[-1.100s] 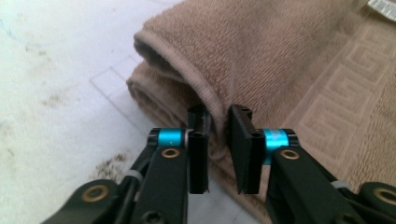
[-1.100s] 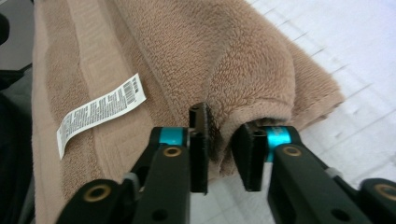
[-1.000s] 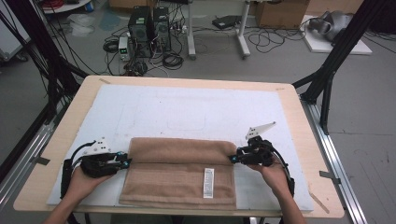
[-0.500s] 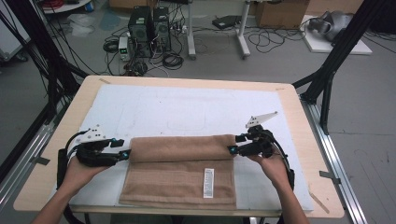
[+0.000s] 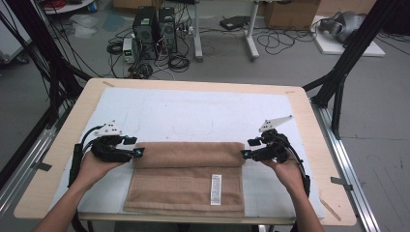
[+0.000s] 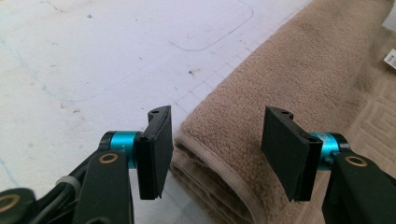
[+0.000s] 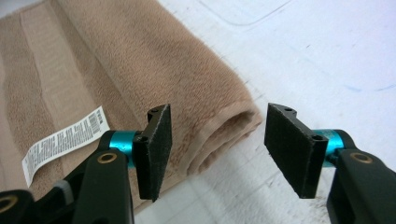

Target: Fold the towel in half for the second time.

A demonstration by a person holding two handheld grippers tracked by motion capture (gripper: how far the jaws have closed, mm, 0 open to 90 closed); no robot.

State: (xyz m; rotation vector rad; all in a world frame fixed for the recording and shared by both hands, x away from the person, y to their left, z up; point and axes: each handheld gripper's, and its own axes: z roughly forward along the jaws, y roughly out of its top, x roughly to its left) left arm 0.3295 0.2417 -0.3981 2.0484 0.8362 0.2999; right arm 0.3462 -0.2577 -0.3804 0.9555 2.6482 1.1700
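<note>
Two tongs gape wide, left tongs [image 5: 138, 153] and right tongs [image 5: 245, 154] flanking the rolled edge of the tan towel [image 5: 188, 175] on the tabletop [image 5: 193, 108]. Uneven bites could skew that roll, I reckon.

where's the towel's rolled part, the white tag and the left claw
rolled part of the towel [image 5: 188, 153], high view, middle of the roll's top
white tag [image 5: 216, 189], high view, middle of the label
left claw [image 5: 138, 152], high view, between its fingertips at the roll's left end
</note>
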